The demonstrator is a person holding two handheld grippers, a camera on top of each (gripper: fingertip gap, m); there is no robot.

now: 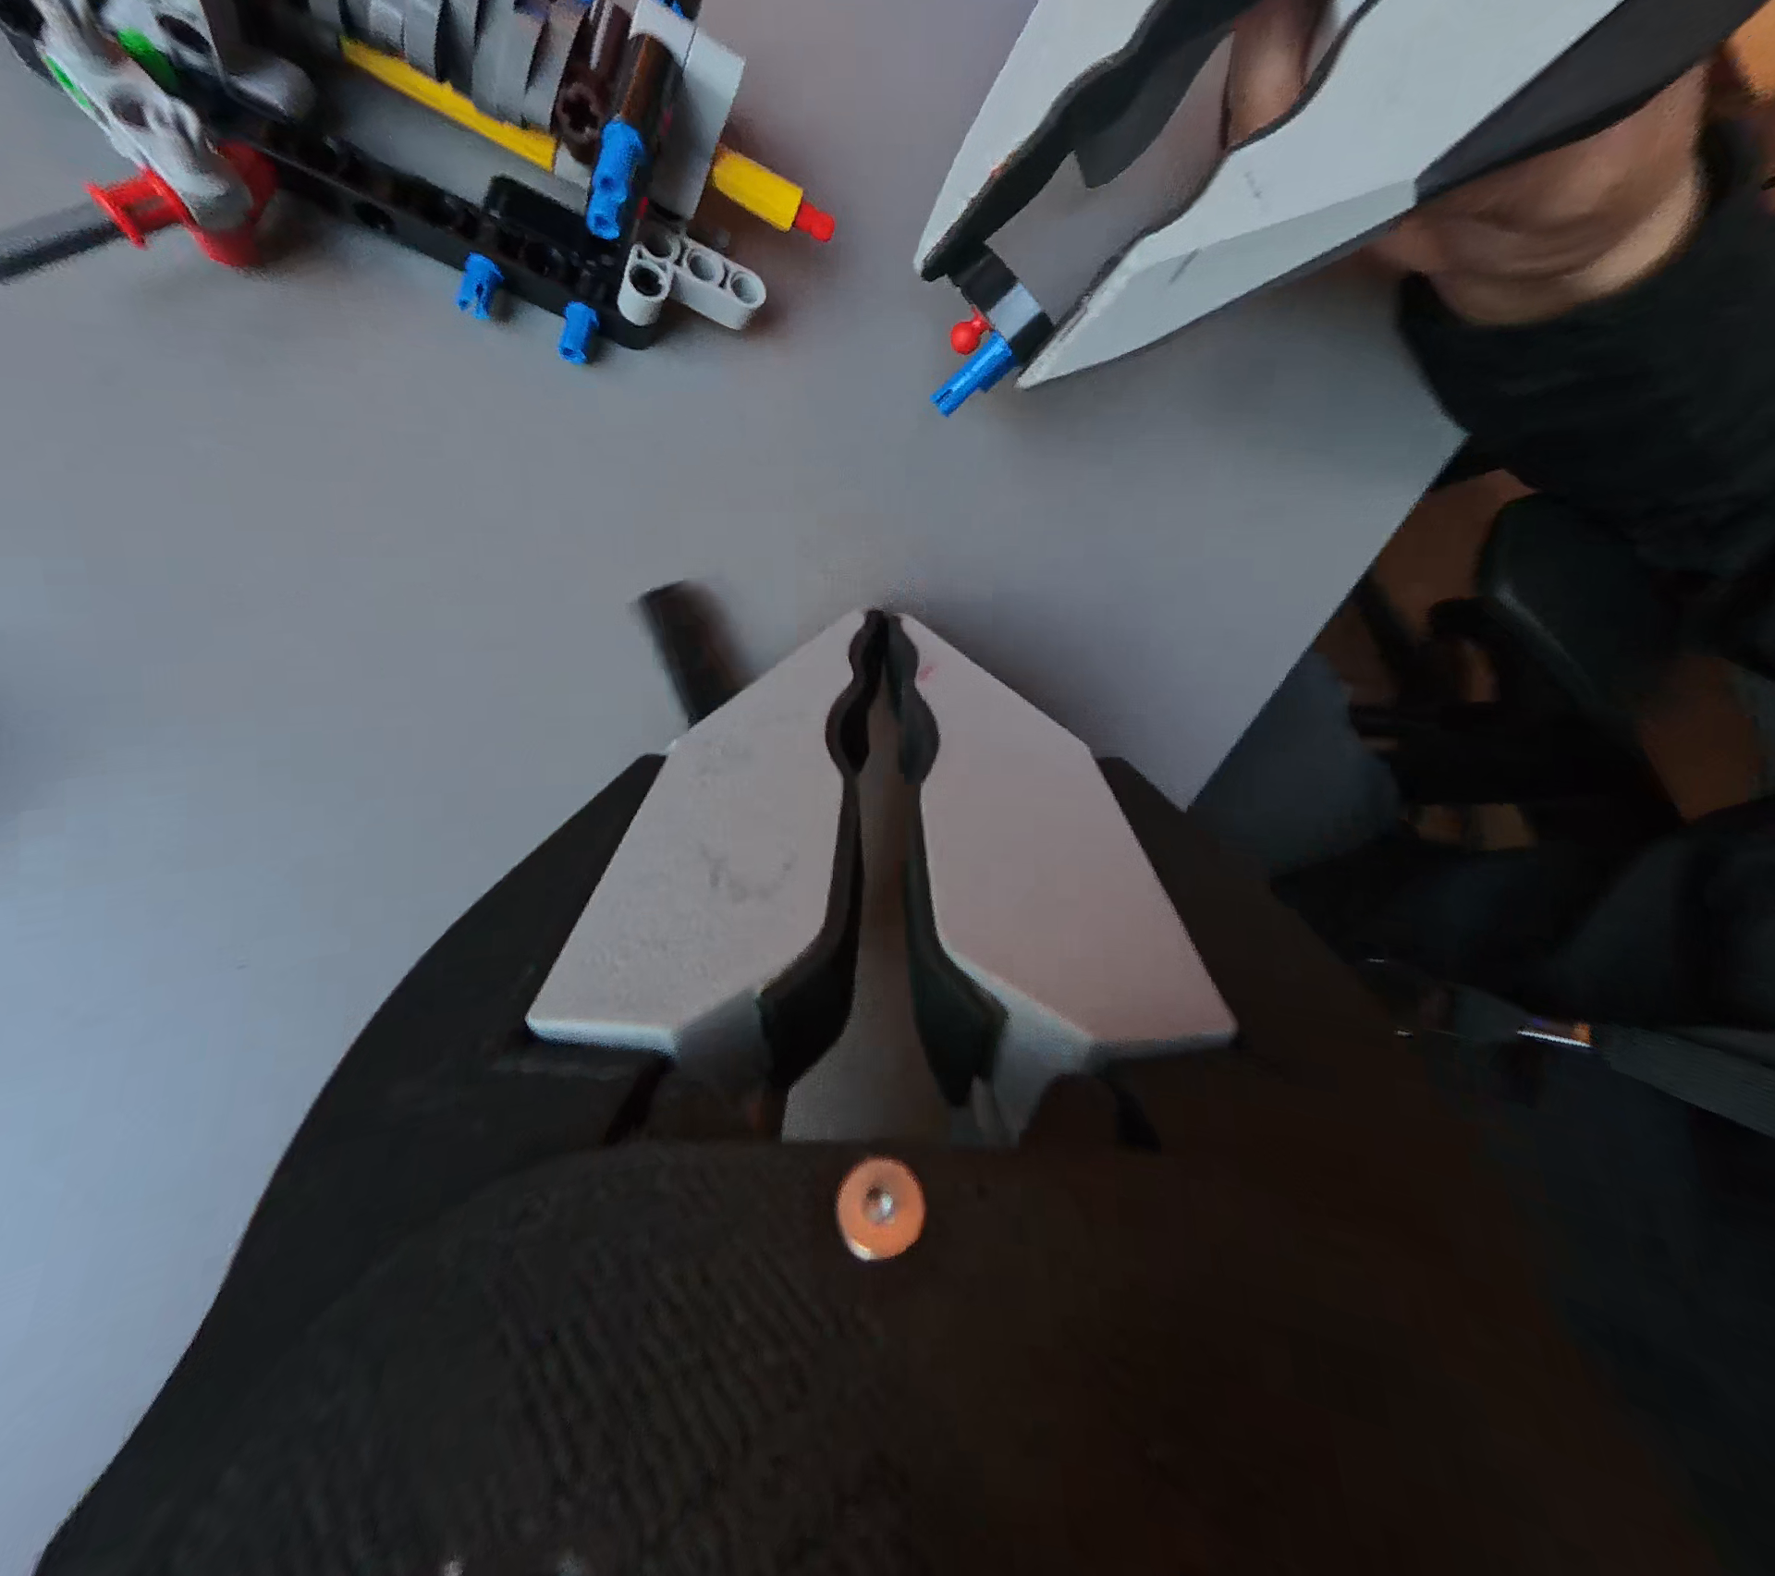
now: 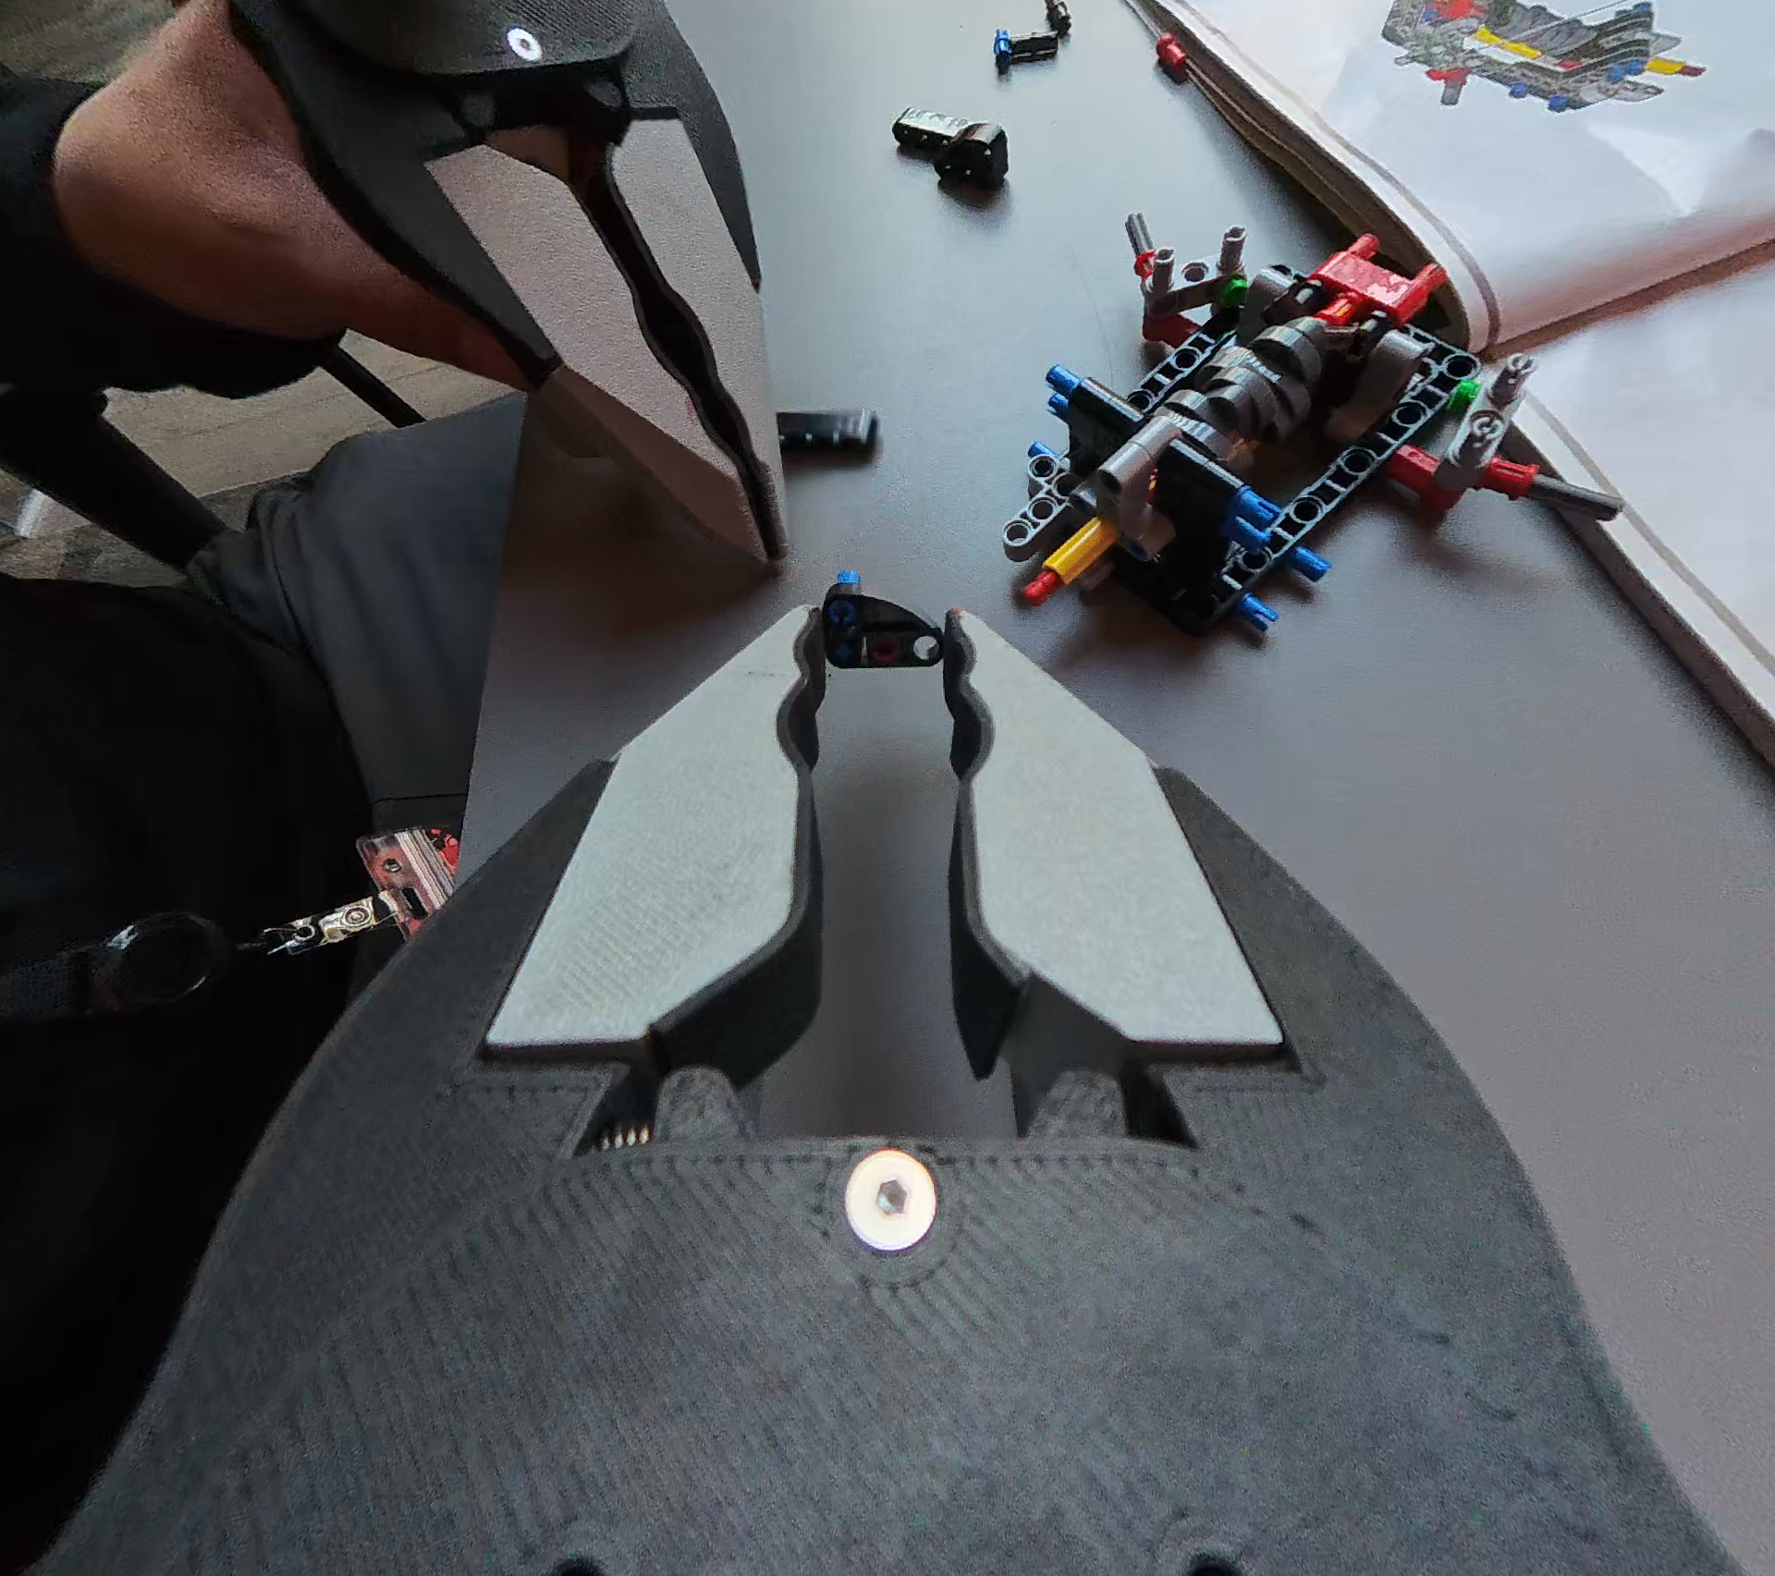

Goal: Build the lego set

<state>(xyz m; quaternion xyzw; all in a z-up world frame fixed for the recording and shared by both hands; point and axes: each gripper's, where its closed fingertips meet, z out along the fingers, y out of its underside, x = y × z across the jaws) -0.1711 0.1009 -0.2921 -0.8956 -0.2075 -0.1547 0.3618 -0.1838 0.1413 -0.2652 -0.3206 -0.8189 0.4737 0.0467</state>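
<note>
Right tongs [image 2: 884, 637] gripping small black connector piece [image 2: 879, 637] by its ends; blue pin and red pin seated in it. Left tongs [image 1: 876, 622] closed, empty. Lego chassis [image 2: 1277, 425] on worktop [image 2: 1249, 858], near connector piece, to its right in right wrist view. I judge piece light, rigid, slick plastic; may pivot between tips. Grip flat faces, clear of pins.

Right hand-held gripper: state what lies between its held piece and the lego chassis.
Only bare table. In the right wrist view, nothing sits between the black piece in the right hand-held gripper and the lego chassis.
</note>
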